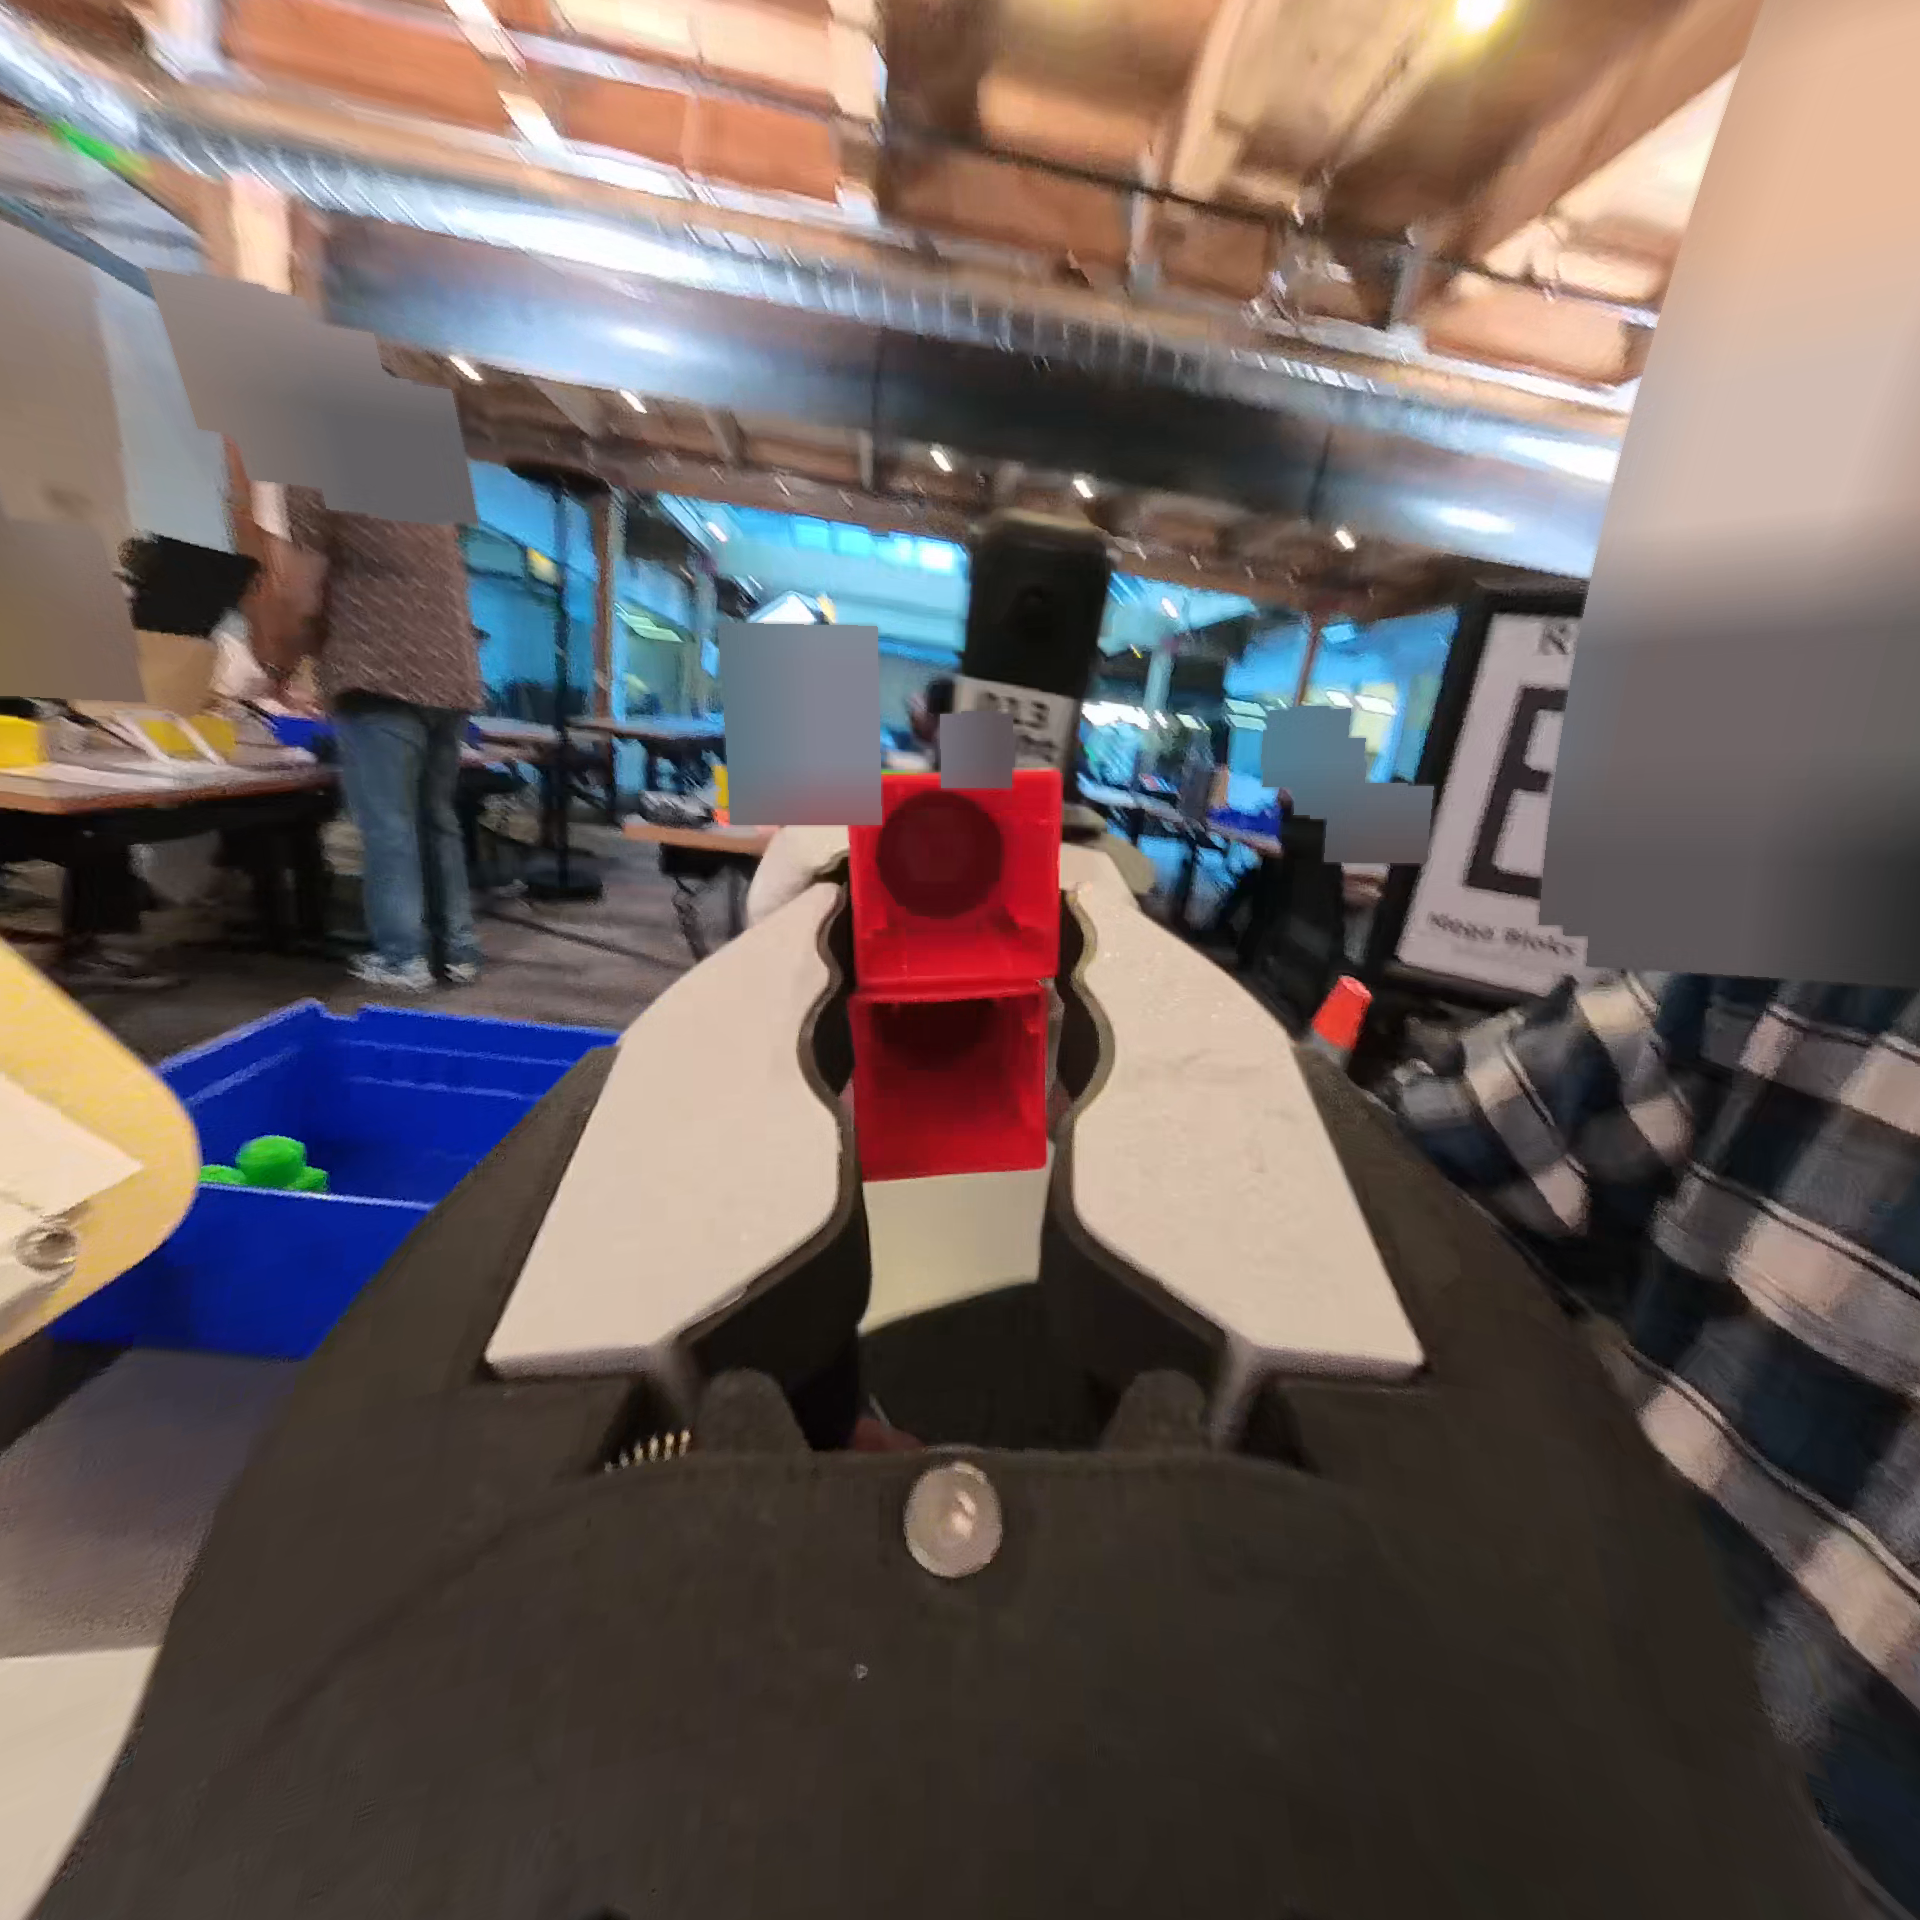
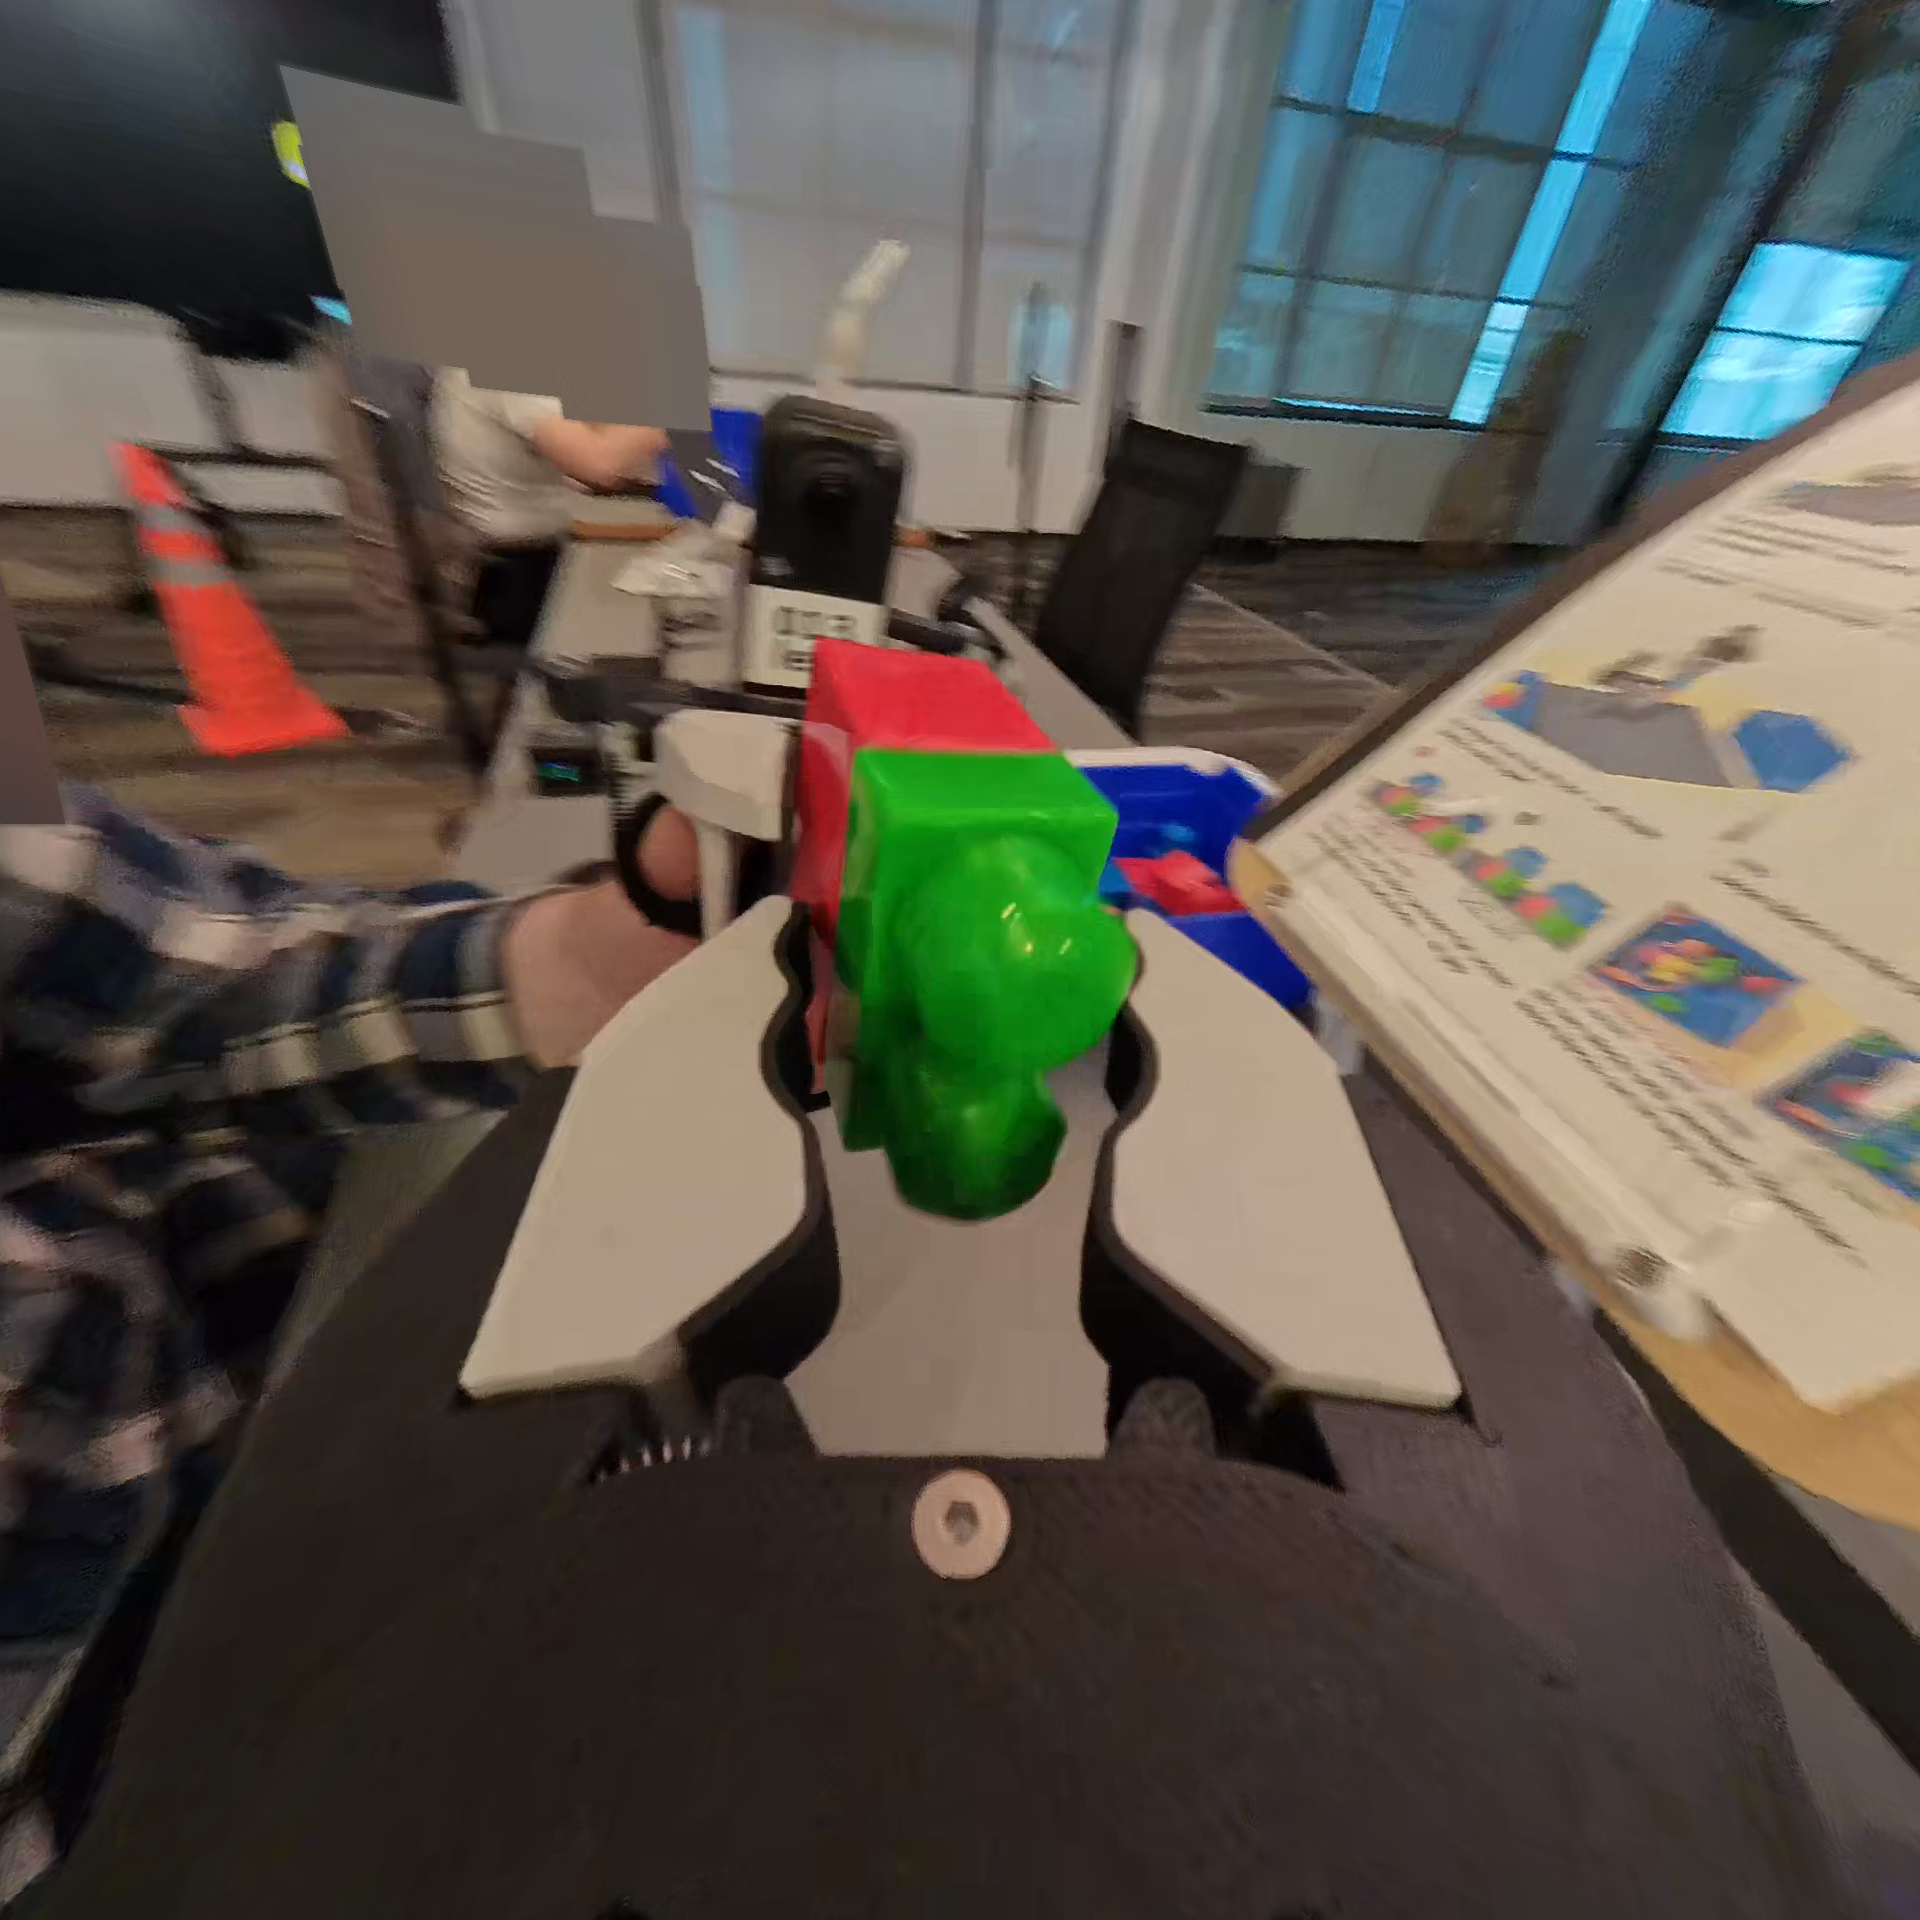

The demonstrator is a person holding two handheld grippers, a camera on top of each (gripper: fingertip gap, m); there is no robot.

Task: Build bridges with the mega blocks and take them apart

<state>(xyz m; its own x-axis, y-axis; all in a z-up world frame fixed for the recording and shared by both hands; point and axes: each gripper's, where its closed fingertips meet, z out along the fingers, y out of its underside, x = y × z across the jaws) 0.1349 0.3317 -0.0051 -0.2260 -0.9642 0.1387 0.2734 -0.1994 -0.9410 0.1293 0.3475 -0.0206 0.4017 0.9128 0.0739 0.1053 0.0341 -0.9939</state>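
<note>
Red block point(image 1: 951, 977), two units long, hollow underside facing the left wrist camera, held up in the air well above the table. The left gripper point(image 1: 951, 914) has its pale fingers point(image 1: 727, 1049) closed in on the block's two long sides; pads appear to press it.

A green block point(image 2: 966, 935) sits stud-joined to the far face of the red block point(image 2: 914, 707), its round studs pointing at the right wrist camera. The right gripper point(image 2: 961, 966) brackets the green block, but its jaws stand wider than the block and a gap shows beside it, so I read them as apart, not clamping.

Judgement: each gripper faces the other across the joined pair (one to anchor, one to pull), which suits separating or pressing the blocks.

Below and beyond the red block, a blue bin point(image 2: 1195, 821) holds more blocks. Right of it, a tilted instruction board point(image 2: 1610, 914). Left of it, a plaid sleeve point(image 2: 260, 997).
</note>
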